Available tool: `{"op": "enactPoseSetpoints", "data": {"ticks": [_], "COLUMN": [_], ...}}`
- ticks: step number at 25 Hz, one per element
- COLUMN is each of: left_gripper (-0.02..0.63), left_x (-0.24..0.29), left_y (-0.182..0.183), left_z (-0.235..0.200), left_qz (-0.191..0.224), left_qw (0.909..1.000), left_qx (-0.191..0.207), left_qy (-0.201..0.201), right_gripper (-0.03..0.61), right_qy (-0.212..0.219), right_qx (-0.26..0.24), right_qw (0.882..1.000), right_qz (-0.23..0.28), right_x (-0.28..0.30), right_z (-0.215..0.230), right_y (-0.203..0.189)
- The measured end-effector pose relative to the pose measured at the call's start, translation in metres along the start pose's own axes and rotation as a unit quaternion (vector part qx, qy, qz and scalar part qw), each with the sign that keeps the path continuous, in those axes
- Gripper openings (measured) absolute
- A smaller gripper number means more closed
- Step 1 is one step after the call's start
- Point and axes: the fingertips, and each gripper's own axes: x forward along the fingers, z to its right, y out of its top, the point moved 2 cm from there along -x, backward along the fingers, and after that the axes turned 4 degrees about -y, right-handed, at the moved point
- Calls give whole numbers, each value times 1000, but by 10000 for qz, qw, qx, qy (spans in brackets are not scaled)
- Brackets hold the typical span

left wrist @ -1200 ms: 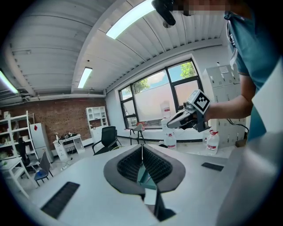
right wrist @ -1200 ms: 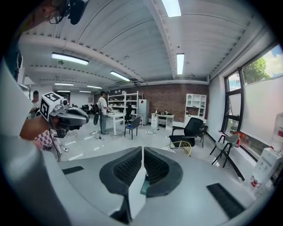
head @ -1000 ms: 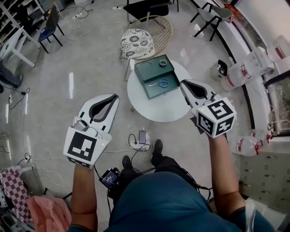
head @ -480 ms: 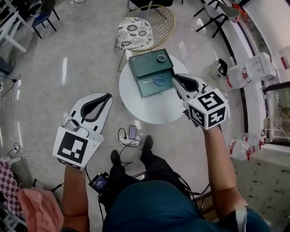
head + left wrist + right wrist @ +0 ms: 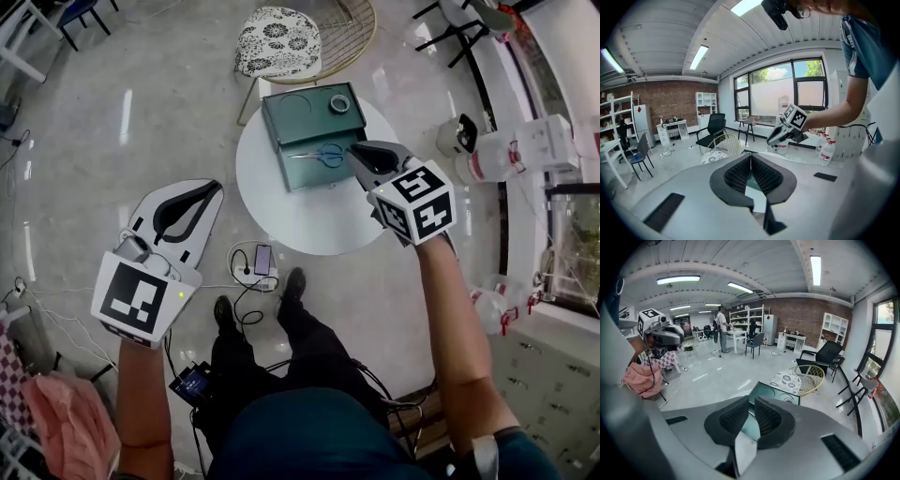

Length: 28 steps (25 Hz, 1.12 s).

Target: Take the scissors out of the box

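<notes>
While in green box (image 5: 281,127), blue-handled scissors (image 5: 319,156)

The box (image 5: 312,133) is dark green and rectangular, and it stands open on the far part of a round white table (image 5: 309,220), turned a little against the table edge. It shows two flat parts, one far and one near. The scissors (image 5: 319,156) lie flat in the near part. Their handles are blue and point to the right; the thin blades look closed and point left.
</notes>
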Motion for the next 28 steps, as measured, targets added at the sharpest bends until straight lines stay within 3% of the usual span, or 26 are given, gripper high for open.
{"op": "enactPoseSetpoints", "data": {"ticks": [17, 21, 28], "left_gripper": [21, 21, 21], "left_x": [59, 64, 68], "left_y": [-80, -95, -120], "left_z": [-11, -11, -15], "left_qz": [-258, -297, -371], "left_qw": [9988, 9984, 9971], "left_qx": [-404, -485, -646], "left_qy": [28, 70, 163], "right_gripper": [44, 120, 120], "right_qy": [516, 701, 769], "right_qx": [-599, -717, -1002], "right_qw": [9921, 9874, 9781], "right_qz": [-976, -1227, -1654], "right_x": [112, 132, 165], "right_z": [24, 22, 22], "right_y": [-89, -109, -142]}}
